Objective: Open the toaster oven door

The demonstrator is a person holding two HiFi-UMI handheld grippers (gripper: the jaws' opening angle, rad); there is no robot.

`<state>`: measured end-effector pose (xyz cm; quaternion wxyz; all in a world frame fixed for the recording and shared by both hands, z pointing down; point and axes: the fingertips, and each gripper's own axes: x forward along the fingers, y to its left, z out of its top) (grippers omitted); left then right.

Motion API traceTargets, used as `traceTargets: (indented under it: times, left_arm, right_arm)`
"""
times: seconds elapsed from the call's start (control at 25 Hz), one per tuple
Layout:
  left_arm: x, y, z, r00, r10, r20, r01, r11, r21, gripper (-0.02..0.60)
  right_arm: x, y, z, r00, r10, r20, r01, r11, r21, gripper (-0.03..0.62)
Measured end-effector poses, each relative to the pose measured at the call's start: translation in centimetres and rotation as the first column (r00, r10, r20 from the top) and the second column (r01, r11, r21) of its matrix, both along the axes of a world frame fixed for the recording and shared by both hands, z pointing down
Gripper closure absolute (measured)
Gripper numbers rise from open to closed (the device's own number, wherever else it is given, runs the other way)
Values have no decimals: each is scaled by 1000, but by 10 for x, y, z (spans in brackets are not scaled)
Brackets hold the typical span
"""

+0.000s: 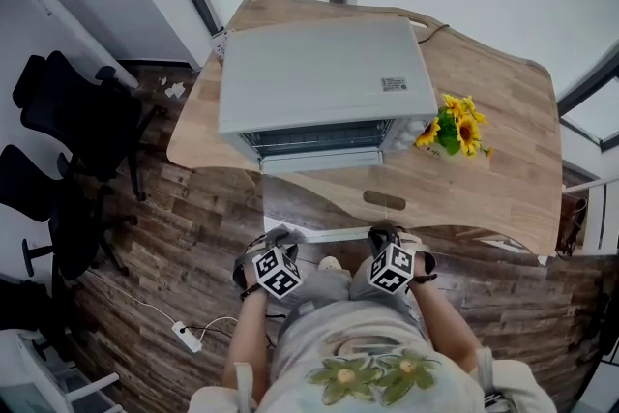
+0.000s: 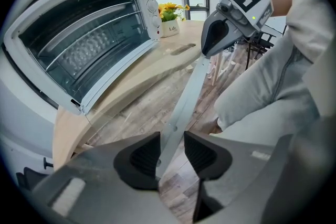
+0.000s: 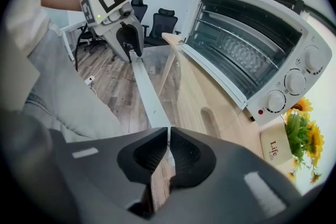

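**A:** What fills most of the scene?

**B:** A wooden table (image 1: 503,140). The toaster oven (image 1: 319,77) sits near its front edge, with the cavity facing the person.

**A:** And the door?

**B:** The glass door (image 1: 314,200) is swung down and open, and it juts past the table edge over the floor. Its pale handle bar (image 2: 185,105) runs along the outer edge.

**A:** How are the arms placed?

**B:** The left forearm (image 1: 242,353) and right forearm (image 1: 447,329) reach forward from the body, side by side and low in front of the table. Each gripper points steeply down at the bar with its marker cube on top. The left gripper (image 2: 170,157) is at the bar's left end and the right gripper (image 3: 168,150) at its right end.

**A:** The jaws?

**B:** The left jaws stand partly apart, clamped across the bar with a pad on each side. The right jaws are nearly together, pinching a thin pale sliver of the bar.

**A:** Anything smaller?

**B:** A pot of sunflowers (image 1: 453,129) stands just right of the oven.
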<state>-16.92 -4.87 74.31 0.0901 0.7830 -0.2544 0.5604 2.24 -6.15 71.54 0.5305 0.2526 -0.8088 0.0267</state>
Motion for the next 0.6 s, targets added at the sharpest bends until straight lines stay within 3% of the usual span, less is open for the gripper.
traceTargets:
  times: [0.24, 0.36, 0.44, 0.6]
  left_arm:
    - [2, 0, 0, 1000, -1, -16, 1, 1000, -15, 434]
    - [3, 0, -2, 997, -46, -59, 44, 998, -35, 435]
    - [5, -2, -8, 985, -116, -126, 109, 992, -58, 436]
    - [10, -11, -28, 938, -234, -254, 223, 972, -74, 438]
  right_arm:
    - [15, -3, 4, 999, 46, -5, -46, 999, -21, 577]
    - [14, -2, 4, 998, 62, 3, -62, 998, -25, 579]
    - [12, -1, 3, 998, 63, 14, -63, 998, -26, 579]
    - [6, -4, -9, 997, 64, 48, -64, 998, 0, 579]
